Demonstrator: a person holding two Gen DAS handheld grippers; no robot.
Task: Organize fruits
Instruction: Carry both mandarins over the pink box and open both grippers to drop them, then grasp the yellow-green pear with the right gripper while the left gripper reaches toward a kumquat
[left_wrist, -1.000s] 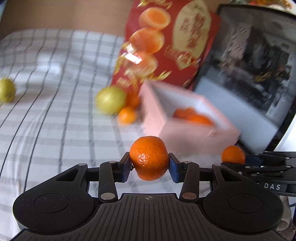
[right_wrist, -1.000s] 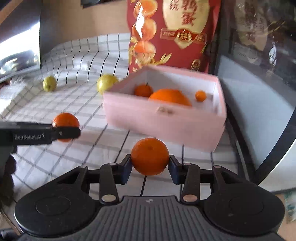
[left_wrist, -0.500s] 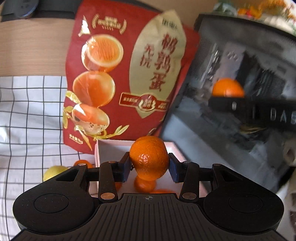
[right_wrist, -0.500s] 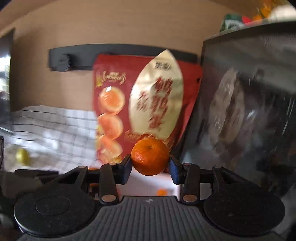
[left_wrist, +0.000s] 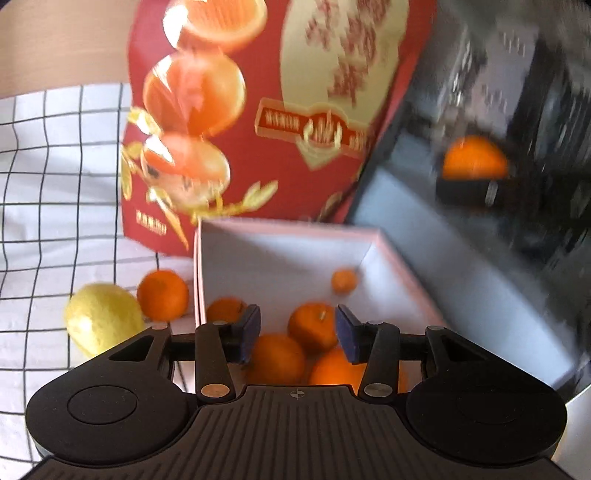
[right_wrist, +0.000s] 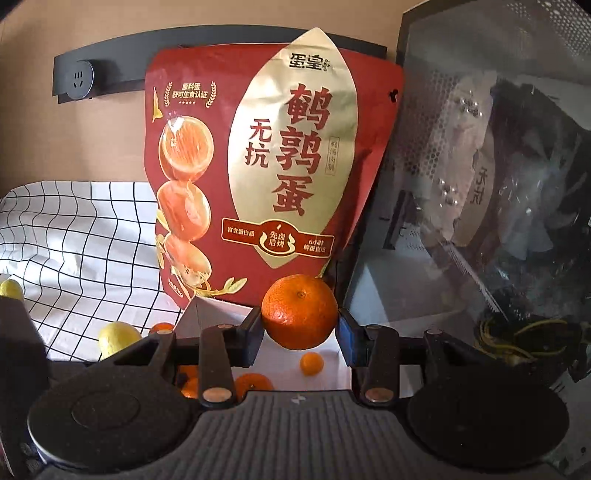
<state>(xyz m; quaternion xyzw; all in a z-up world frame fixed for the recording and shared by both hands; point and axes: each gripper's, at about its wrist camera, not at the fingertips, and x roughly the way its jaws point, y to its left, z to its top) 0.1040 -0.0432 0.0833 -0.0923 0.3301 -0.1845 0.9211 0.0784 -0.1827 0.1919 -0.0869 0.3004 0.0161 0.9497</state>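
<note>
My left gripper (left_wrist: 297, 332) hangs over the pink box (left_wrist: 399, 258) with its jaws opening; neither pad touches any fruit. Several mandarins (left_wrist: 314, 326) and a small kumquat (left_wrist: 344, 281) lie in the box below the gap. My right gripper (right_wrist: 300, 330) is shut on a mandarin (right_wrist: 299, 312) and holds it above the box's (right_wrist: 207, 310) near edge. In the left wrist view that held mandarin (left_wrist: 474, 162) shows at the upper right. Outside the box, on its left, lie a yellow fruit (left_wrist: 103, 317) and a loose mandarin (left_wrist: 162, 293).
A tall red snack bag (right_wrist: 258, 166) stands right behind the box. A dark mesh-sided case (right_wrist: 480, 184) blocks the right side. A black-checked white cloth (right_wrist: 74, 229) covers the table to the left, with another yellow fruit (right_wrist: 9, 290) at its far left edge.
The left gripper moved over the box and let go of its mandarin, which is no longer between the pads. The right gripper rose with its mandarin and came above the box.
</note>
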